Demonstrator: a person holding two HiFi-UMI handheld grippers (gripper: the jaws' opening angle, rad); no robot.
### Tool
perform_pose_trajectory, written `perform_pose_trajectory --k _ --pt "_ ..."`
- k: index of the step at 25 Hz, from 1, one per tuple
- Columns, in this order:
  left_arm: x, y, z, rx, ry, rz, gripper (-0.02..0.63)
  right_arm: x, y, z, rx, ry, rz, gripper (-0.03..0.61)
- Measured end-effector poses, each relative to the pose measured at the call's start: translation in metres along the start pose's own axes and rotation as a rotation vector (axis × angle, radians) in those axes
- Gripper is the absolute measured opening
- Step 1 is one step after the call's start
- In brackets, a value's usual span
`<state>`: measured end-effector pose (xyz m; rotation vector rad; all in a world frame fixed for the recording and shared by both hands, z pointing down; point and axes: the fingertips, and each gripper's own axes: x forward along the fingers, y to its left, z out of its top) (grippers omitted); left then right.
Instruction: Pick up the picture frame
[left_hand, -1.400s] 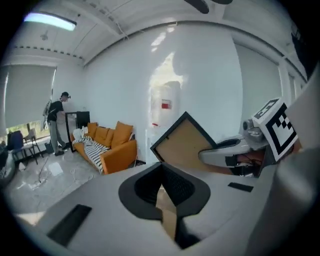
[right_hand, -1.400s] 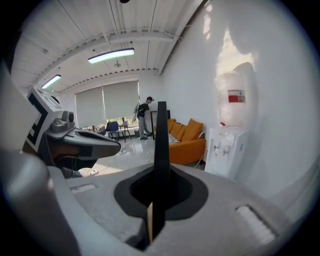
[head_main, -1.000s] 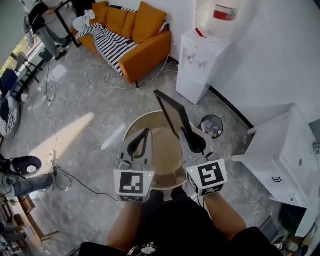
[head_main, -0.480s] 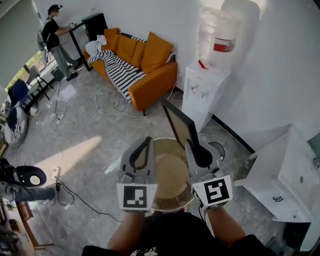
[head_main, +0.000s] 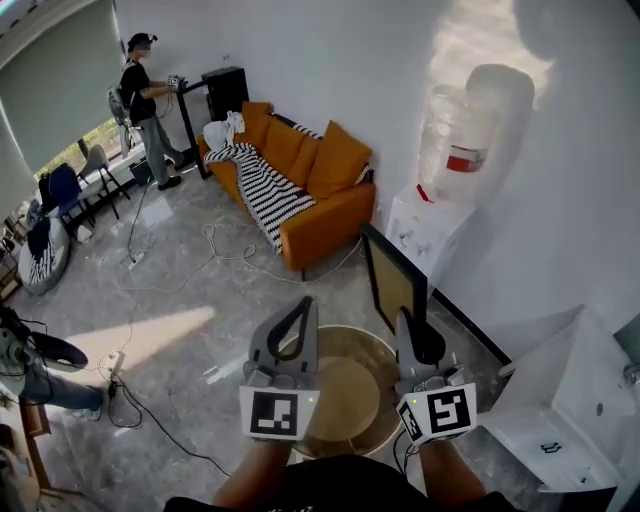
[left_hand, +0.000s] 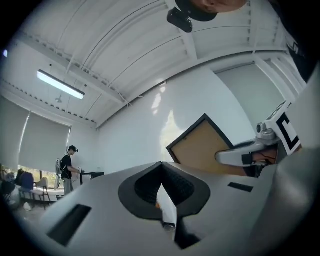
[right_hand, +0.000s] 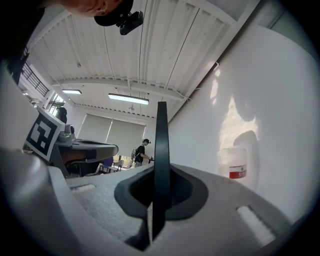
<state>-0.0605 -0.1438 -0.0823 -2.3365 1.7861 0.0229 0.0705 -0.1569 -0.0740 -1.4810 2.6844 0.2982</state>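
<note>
1. Nearest to us, the left claw (head_main: 300, 315) has its jaws pressed together with nothing between them. Its own view shows only a thin slit of light at the tips (left_hand: 161, 167). It rides level with the other claw and takes no part in the hold.
2. Just beside it, the right claw (head_main: 410, 325) is clamped on the lower edge of the picture frame (head_main: 393, 280). In the right gripper view the dark frame edge (right_hand: 161, 150) stands upright between the two pads.
3. The frame stands on edge in the air. Its brown backing shows in the left gripper view (left_hand: 205, 145), and nothing but the right claw touches it.
4. Below, the round desk (head_main: 340, 395) sits on the floor. A second ago the frame hung low over the desk's far edge. Now both claws have risen together, and the frame stands well above the desk, against the white wall.
5. We judge from this that the pick-up is in effect done: the frame is lifted clear and held steady by one narrow grip. That grip on a thin edge is the weak point, since the frame could pivot in it.
6. Farther off stand the water dispenser (head_main: 440, 230), the orange sofa (head_main: 310, 190) and a person (head_main: 140, 95) at the far wall.
</note>
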Motion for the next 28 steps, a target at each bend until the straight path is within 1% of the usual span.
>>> perform_pose_trajectory --k 5,8,10,16,22,28 --pt "0.002 0.005 0.012 0.015 -0.029 0.018 0.014 0.003 -0.011 0.017 -0.020 -0.060 -0.006 0.009" --pt "-0.011 0.011 0.020 0.021 -0.041 0.029 0.014 -0.003 -0.004 0.029 -0.030 -0.076 -0.009 0.009" --pt "-0.018 0.014 0.026 0.016 -0.049 0.030 0.014 -0.007 0.002 0.034 -0.020 -0.081 -0.007 0.009" --pt "-0.008 0.005 0.023 0.017 -0.053 0.024 0.014 -0.003 -0.008 0.030 0.000 -0.094 0.003 0.009" --pt "-0.020 0.010 0.027 0.022 -0.030 0.029 0.014 -0.014 0.002 0.041 -0.002 -0.095 0.002 0.009" --pt "-0.014 0.011 0.025 0.045 -0.022 0.028 0.014 -0.013 -0.002 0.035 0.002 -0.075 0.004 0.009"
